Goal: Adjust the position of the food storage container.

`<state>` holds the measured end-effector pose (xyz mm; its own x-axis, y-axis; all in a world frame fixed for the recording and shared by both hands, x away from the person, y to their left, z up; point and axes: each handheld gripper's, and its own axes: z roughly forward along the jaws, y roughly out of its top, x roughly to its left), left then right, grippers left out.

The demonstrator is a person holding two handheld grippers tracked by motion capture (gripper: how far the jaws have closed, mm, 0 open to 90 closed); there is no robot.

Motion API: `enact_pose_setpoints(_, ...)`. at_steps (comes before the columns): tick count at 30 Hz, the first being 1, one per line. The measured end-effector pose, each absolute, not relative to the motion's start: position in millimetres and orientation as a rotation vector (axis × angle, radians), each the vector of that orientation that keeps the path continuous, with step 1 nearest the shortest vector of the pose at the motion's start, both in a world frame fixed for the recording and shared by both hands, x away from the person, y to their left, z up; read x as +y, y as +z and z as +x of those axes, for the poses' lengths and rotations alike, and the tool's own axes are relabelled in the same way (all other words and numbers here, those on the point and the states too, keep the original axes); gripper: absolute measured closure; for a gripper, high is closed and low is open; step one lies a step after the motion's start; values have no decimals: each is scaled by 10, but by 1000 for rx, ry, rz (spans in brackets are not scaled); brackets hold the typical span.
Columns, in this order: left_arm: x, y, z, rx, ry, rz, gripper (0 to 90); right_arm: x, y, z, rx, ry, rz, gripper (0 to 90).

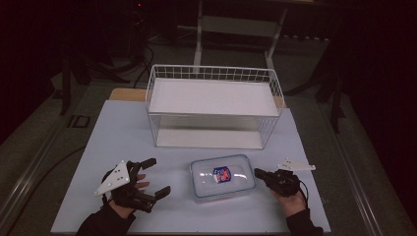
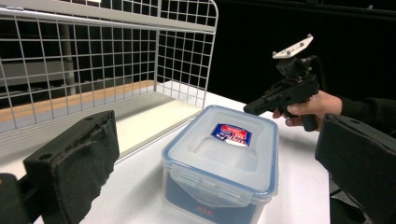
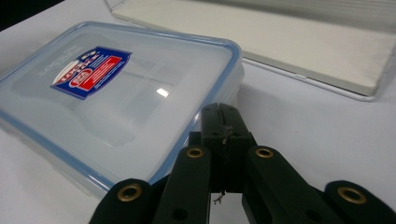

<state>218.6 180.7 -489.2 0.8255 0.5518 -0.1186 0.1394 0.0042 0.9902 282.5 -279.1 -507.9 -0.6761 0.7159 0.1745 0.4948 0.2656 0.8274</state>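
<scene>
A clear lidded plastic box (image 1: 223, 176) with a blue rim and a red-and-blue label lies on the white table near its front edge. My left gripper (image 1: 158, 176) hovers just left of the box, open, with nothing between its pads (image 2: 74, 163). The box (image 2: 224, 154) sits ahead of those jaws. My right gripper (image 1: 258, 173) is shut with nothing in it, and its tip reaches the right edge of the lid. In the right gripper view the closed jaws (image 3: 226, 123) sit right at the blue rim of the box (image 3: 116, 93); whether they touch it I cannot tell.
A white wire basket (image 1: 211, 69) with a white shelf board stands behind the box, open toward the front. The basket's mesh wall (image 2: 177, 56) rises to the left in the left gripper view. Bare table (image 1: 123, 132) lies to the left and right of the basket.
</scene>
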Motion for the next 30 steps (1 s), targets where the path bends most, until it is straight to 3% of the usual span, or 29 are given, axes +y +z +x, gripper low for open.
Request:
enact_pose_setpoints(15, 1774, -4915, 2192, 561, 332, 1581, 0, -2505, -5065, 2696, 2415, 1408, 1005, 900)
enact_pose_setpoints(26, 1738, -4924, 2220, 593, 321, 1609, 0, -2545, -4967, 2661, 2328, 1452, 990, 899)
enact_pose_setpoints(30, 1715, -4927, 2236, 616, 317, 1639, 0, -2567, -4881, 2621, 2277, 1521, 964, 793)
